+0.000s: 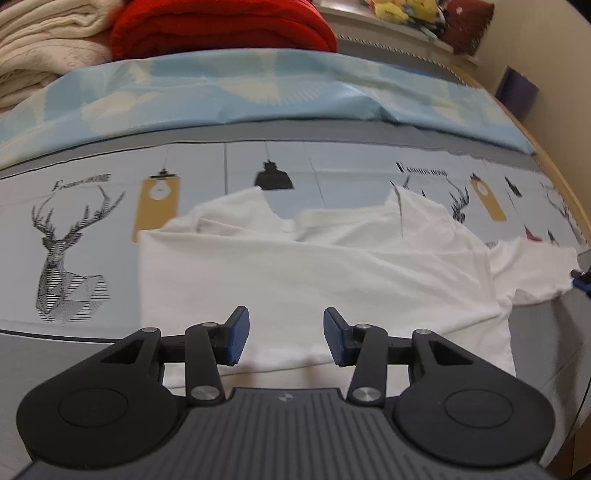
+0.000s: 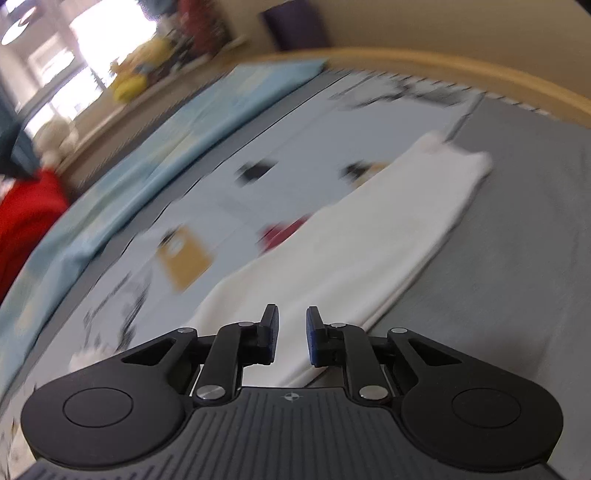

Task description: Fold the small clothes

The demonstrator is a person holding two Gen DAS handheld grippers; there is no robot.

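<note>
A small white T-shirt [image 1: 314,273] lies spread on the printed bed sheet [image 1: 66,229], partly folded, with one sleeve sticking out to the right. My left gripper [image 1: 286,334] is open and empty, hovering over the shirt's near hem. In the right wrist view the same white shirt [image 2: 354,243] runs away from the camera as a long folded strip. My right gripper [image 2: 291,334] is open with a narrow gap, empty, just above the shirt's near end. This view is blurred by motion.
A light blue quilt [image 1: 258,88] lies across the bed behind the shirt. Folded red [image 1: 221,29] and cream [image 1: 48,40] blankets sit at the back left. The wooden bed frame [image 2: 443,70] curves along the far side. Soft toys [image 1: 406,11] rest on a ledge.
</note>
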